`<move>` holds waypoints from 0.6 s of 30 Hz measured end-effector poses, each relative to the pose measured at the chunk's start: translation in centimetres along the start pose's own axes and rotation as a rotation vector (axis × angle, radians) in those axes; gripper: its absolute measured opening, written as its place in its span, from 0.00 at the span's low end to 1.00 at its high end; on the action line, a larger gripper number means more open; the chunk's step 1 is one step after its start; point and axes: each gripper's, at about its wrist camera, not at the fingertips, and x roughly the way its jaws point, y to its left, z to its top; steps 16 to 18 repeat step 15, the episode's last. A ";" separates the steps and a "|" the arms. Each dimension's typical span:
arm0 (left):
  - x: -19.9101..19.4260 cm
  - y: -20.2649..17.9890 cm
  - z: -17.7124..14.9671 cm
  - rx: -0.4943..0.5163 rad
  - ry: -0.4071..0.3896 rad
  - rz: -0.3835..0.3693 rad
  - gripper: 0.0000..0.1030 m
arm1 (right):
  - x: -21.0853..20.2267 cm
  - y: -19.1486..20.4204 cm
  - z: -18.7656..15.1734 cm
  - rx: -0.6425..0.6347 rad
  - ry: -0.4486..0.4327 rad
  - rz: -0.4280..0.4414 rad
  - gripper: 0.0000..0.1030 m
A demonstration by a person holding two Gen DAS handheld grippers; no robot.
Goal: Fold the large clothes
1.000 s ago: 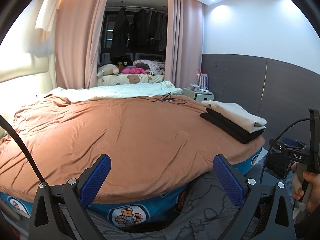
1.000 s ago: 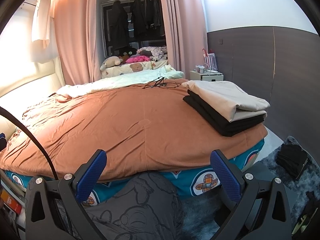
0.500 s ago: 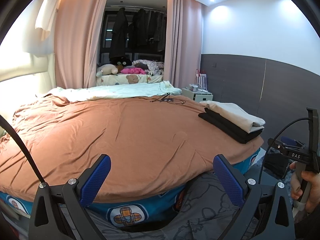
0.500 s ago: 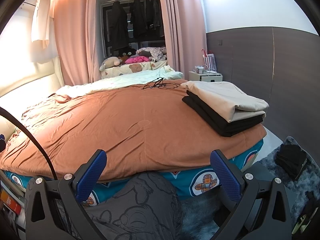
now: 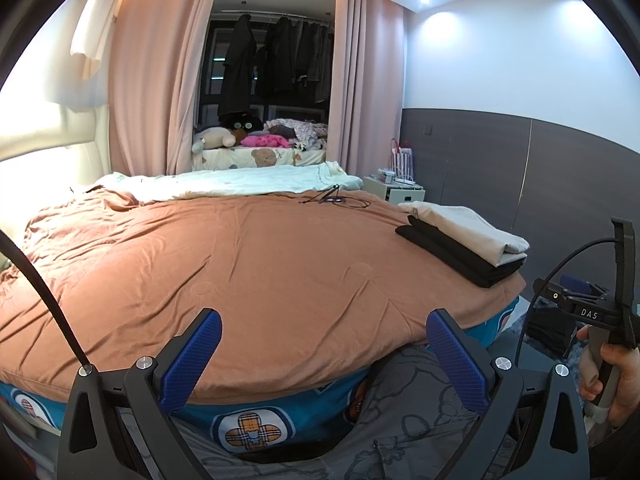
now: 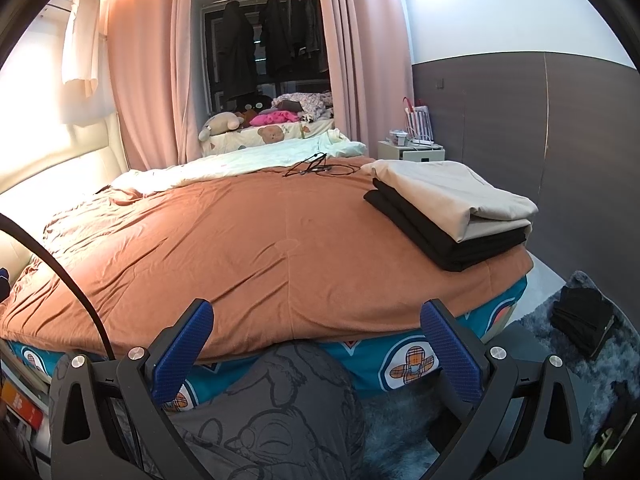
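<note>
left gripper [image 5: 323, 354]: jaws wide, nothing held | right gripper [image 6: 316, 346]: jaws wide, nothing held | folded clothes [image 6: 452, 210] stacked at bed [image 6: 260, 248] corner | next garment should be spread flat mid-bed before folding

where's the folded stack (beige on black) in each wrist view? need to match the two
Left wrist: folded stack sits right of centre, at the right edge of the brown bedspread.
Right wrist: folded stack is upper right, larger in the picture, on the same corner of the brown bedspread.
Shared landmark: the black cable lying on the bed beyond the stack.
</note>
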 end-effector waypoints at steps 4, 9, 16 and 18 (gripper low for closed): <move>-0.1 -0.2 0.0 0.007 -0.001 -0.002 1.00 | 0.1 -0.2 0.0 -0.002 0.002 -0.001 1.00; -0.2 -0.6 0.1 0.008 -0.004 0.000 1.00 | 0.2 -0.7 0.1 -0.002 0.009 -0.003 1.00; -0.2 -0.8 0.1 0.007 -0.004 0.005 1.00 | 0.2 -0.9 0.1 -0.007 0.008 -0.001 1.00; -0.2 -0.8 0.1 0.007 -0.004 0.005 1.00 | 0.2 -0.9 0.1 -0.007 0.008 -0.001 1.00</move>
